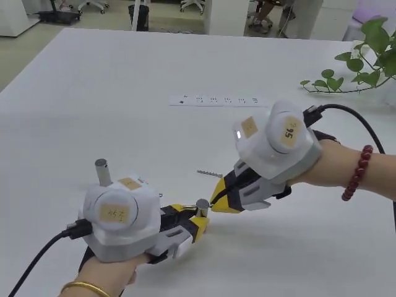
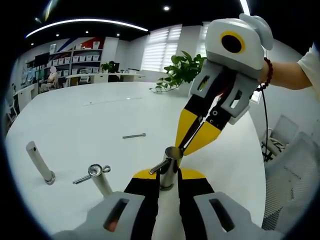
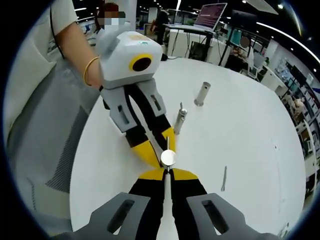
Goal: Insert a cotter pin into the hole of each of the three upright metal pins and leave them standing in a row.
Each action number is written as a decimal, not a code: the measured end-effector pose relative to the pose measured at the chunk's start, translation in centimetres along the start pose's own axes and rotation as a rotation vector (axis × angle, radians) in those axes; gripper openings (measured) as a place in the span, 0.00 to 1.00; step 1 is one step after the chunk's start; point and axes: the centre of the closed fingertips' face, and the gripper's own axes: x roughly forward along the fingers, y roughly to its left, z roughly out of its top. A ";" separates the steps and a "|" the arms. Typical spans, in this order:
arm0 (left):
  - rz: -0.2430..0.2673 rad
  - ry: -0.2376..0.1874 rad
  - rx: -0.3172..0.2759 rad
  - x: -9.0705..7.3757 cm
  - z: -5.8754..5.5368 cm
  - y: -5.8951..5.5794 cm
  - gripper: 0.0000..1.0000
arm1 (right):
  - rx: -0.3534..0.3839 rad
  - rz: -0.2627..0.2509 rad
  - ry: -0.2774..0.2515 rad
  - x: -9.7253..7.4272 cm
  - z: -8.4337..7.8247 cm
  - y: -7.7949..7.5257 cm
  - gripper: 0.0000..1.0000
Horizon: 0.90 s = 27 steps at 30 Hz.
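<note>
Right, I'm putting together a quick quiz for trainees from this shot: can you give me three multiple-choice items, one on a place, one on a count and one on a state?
1. Where is the loose cotter pin? A in a tray; B on the bare table; C on the floor.
2. How many metal pins are there? A two; B three; C five.
3. The left gripper is: A open; B lying flat; C shut on a pin.
Key: B, it lies alone on the table; B, a held pin, a second pin already fitted, a bare pin; C, its jaws clamp the held pin.
</note>
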 end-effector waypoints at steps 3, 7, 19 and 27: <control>0.000 0.000 0.000 0.0 0.0 0.0 0.12 | 0.005 -0.005 -0.004 0.0 0.1 0.0 0.05; 0.000 0.002 0.002 0.1 -0.1 0.0 0.12 | 0.031 -0.004 -0.015 0.0 0.1 0.1 0.05; 0.007 0.011 -0.004 0.1 -0.1 0.1 0.13 | 0.071 -0.012 -0.007 0.1 -0.1 0.3 0.11; 0.018 0.035 -0.002 -0.5 -0.5 0.5 0.18 | 0.135 -0.020 -0.077 0.3 0.9 0.2 0.19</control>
